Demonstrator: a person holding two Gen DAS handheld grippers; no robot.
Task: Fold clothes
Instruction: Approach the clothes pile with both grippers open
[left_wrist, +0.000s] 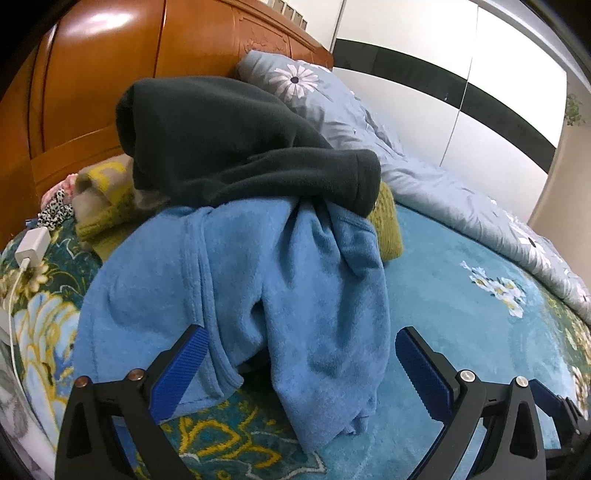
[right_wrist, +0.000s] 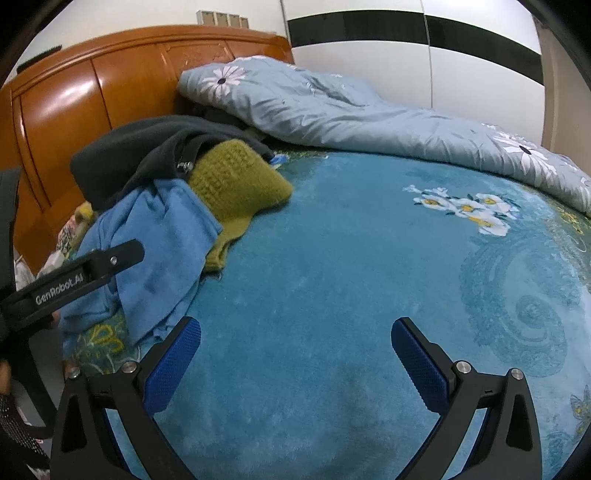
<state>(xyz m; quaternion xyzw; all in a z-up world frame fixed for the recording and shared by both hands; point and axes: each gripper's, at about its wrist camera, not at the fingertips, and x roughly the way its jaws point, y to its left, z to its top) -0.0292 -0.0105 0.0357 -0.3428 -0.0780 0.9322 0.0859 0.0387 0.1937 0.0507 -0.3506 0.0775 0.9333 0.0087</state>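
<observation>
A pile of clothes lies on the bed. A blue fleece garment hangs down at the front, a dark grey fleece garment lies on top, and an olive knit sweater lies underneath. My left gripper is open, its fingers on either side of the blue garment's lower folds, not closed on it. In the right wrist view the pile sits at the left: blue garment, dark garment, olive sweater. My right gripper is open and empty over the teal blanket. The left gripper's body shows at the left.
A wooden headboard stands behind the pile. A light blue floral quilt lies bunched along the far side by a white wardrobe. A white charger with cable and small patterned items lie at the left.
</observation>
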